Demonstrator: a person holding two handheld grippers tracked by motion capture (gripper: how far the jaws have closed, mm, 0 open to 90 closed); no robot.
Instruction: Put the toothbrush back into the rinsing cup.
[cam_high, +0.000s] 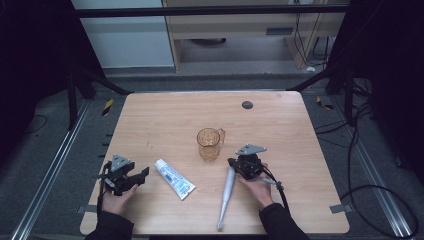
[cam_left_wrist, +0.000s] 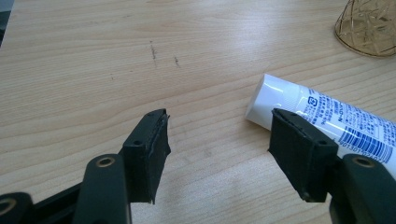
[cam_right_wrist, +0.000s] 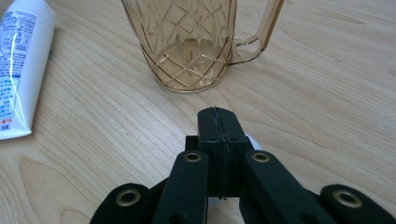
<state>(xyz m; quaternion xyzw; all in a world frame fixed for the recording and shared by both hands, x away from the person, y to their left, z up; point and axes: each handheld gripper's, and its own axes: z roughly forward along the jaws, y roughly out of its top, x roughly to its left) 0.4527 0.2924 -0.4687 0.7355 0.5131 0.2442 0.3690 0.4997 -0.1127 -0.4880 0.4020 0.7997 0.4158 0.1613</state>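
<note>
Two grippers sit low over the wooden table (cam_high: 280, 115) in the high view: the left gripper (cam_high: 141, 175) rests near the left edge, just left of a white tube (cam_high: 174, 179) lying slantwise, and the right gripper (cam_high: 233, 163) sits at the upper end of a long grey toothbrush (cam_high: 226, 192), close below an amber glass mug (cam_high: 209, 143). From up there the gripper's body covers the toothbrush's top end, so the contact itself is hard to make out. In the left gripper view the jaws stand wide apart with bare wood between them; the right-hand pad overlaps the tube (cam_left_wrist: 327, 119), whose far end runs off the frame, and the mug (cam_left_wrist: 369, 28) is only a cut-off corner at the top right. In the right gripper view the jaws are pressed tight together, pad against pad, with a sliver of something white peeking out behind and beneath them; whether it is pinched I cannot tell. The mug (cam_right_wrist: 187, 42) stands just ahead, its rim cropped by the top edge, handle to the right, and the tube (cam_right_wrist: 18, 70) lies cut off at the left.
</note>
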